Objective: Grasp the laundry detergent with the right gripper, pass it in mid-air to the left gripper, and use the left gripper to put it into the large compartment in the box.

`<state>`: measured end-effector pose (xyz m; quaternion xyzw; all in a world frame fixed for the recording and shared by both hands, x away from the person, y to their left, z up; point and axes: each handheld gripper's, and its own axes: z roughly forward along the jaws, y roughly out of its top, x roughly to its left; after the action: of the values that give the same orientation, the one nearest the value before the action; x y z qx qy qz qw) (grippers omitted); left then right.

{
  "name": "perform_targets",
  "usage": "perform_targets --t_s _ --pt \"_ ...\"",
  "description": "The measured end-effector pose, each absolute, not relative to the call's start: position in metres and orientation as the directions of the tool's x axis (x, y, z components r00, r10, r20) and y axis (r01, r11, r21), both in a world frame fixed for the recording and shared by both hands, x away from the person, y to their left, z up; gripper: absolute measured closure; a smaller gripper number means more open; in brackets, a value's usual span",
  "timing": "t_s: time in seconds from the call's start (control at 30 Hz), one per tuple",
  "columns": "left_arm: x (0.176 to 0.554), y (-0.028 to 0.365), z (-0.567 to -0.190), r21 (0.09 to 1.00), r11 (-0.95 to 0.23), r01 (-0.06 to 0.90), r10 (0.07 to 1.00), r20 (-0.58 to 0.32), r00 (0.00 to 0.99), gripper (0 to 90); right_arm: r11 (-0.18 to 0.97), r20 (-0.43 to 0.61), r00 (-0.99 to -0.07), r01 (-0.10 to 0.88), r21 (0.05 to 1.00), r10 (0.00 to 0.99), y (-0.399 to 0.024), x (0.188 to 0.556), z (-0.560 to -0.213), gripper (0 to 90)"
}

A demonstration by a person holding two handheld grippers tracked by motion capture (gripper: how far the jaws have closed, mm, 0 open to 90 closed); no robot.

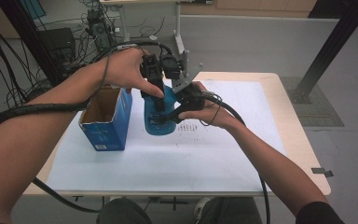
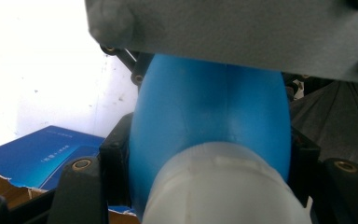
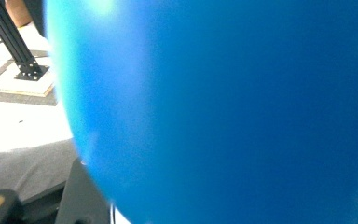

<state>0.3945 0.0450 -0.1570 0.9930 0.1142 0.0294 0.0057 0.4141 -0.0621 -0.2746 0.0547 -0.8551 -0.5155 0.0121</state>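
Both grippers hold a smooth blue plastic bottle (image 1: 161, 114) with a pale ribbed cap (image 2: 223, 186), raised above the white sheet at the centre of the high view, just right of an open-topped blue cardboard box (image 1: 106, 122). The left gripper (image 1: 156, 100) comes down from the upper middle of that frame, its jaws pinching the bottle's flanks just above the cap, which fills the bottom of the left gripper view. The right gripper (image 1: 168, 116) clamps the bottle lower down from the right side; its own view is too close to show the contact, so this is probably a grip on the body.

The step in hand looks like bracing the bottle between the two tools. Next, one grip must hold firm while the other works the cap or lowers the bottle.

The box looks empty, though its floor is partly hidden; the bottle's contents cannot be told
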Motion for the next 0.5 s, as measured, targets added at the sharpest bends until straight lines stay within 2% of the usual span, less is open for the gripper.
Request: perform_targets --t_s 0.3,0.5 --pt "0.3944 0.0451 -0.1576 0.012 -0.973 0.232 0.232 0.056 0.971 37.2 0.465 -0.026 -0.994 -0.072 0.882 -0.103 -0.0617 0.4141 -0.2753 40.5" --pt "0.3954 0.0466 -0.1561 0.013 -0.97 0.244 0.245 0.057 0.968 37.2 0.485 -0.018 -0.996 -0.056 0.873 -0.082 -0.0623 0.4115 -0.2772 28.8"
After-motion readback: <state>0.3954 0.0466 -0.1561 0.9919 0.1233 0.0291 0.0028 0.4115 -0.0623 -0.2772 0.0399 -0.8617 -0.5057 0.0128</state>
